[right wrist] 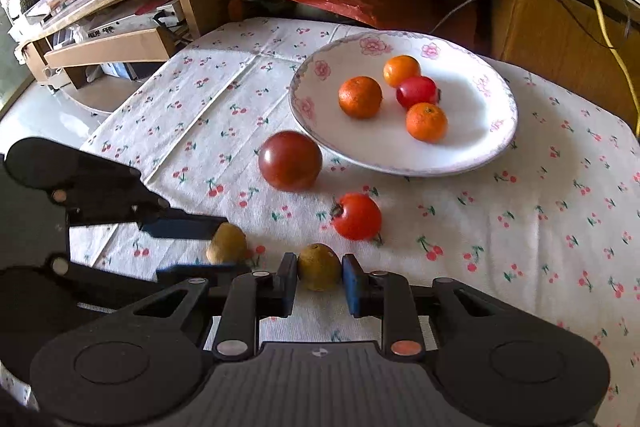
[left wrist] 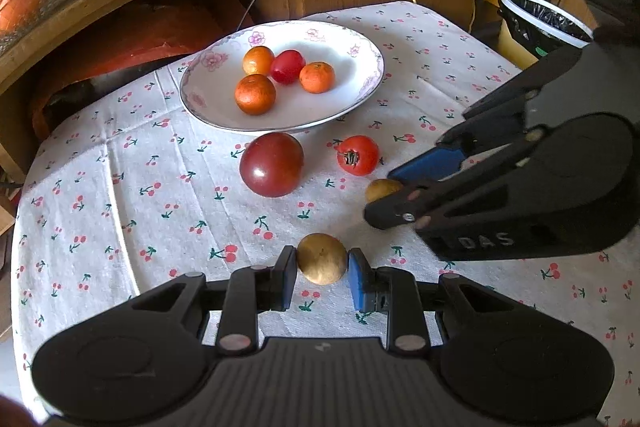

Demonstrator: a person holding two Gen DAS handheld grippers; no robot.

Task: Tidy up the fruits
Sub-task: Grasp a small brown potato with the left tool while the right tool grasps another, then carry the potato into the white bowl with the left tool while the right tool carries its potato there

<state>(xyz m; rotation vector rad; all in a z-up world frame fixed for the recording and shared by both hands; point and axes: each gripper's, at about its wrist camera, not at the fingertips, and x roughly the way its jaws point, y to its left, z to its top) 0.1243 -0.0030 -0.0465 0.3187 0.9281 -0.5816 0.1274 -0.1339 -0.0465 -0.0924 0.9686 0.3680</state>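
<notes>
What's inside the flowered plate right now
The plate holds three small oranges and one small red tomato, clustered together. Its floor under them is hidden.

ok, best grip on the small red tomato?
Take the small tomato across its round middle, coming from above. It lies on its side, stem facing the big tomato, so keep the claw pads on the smooth flanks, off the stem.

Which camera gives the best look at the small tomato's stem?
Left wrist view: the small tomato turns its dark stem toward the lens, unobstructed. The right wrist view shows it side-on, with the stem just peeking out at its left edge.
</notes>
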